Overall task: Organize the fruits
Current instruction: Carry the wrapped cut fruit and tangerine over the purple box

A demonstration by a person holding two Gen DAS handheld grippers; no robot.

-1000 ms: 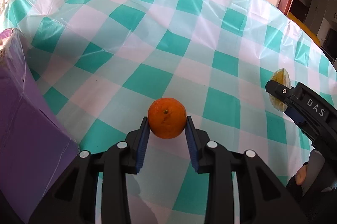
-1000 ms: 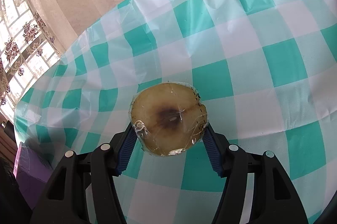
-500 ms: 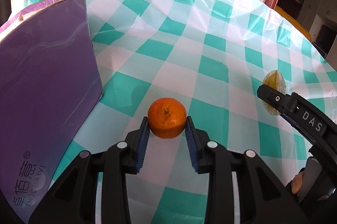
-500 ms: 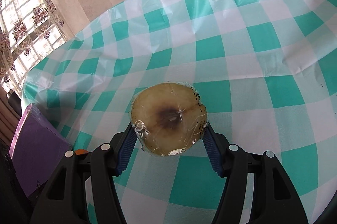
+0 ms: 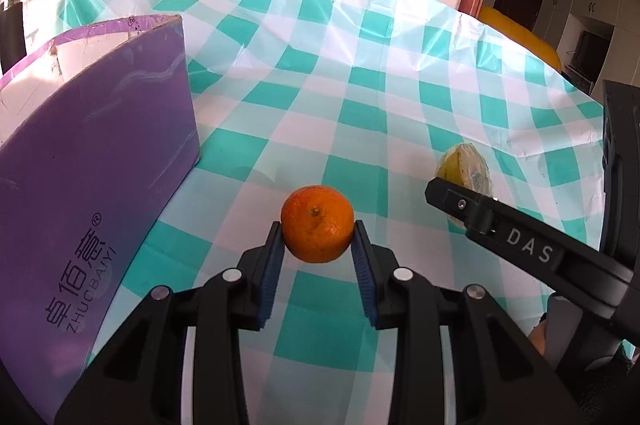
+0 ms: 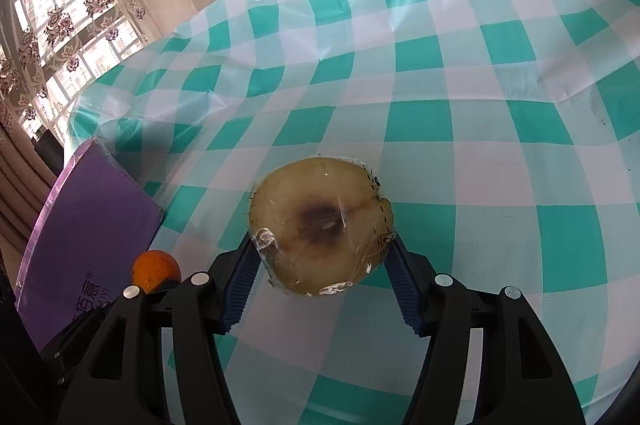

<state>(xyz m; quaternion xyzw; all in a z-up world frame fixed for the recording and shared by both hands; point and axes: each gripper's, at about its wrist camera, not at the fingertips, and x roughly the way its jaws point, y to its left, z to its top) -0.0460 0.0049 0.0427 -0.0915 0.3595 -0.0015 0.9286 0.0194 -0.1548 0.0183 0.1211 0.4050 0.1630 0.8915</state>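
Purple box (image 5: 92, 193) nearer now, left gripper (image 5: 318, 249) clamping orange (image 5: 317, 223)

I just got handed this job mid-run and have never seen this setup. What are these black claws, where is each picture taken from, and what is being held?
There is no robot here: a person holds a two-finger claw tool in each hand, with a wide-angle camera on each tool looking out along its fingers.

The left camera shows the left gripper shut on an orange, with the right tool coming in from the right edge. The right camera shows the right gripper shut on a cut fruit half wrapped in plastic film.

Below both is a table with a teal and white checked tablecloth. An open purple box stands on it, to the left.
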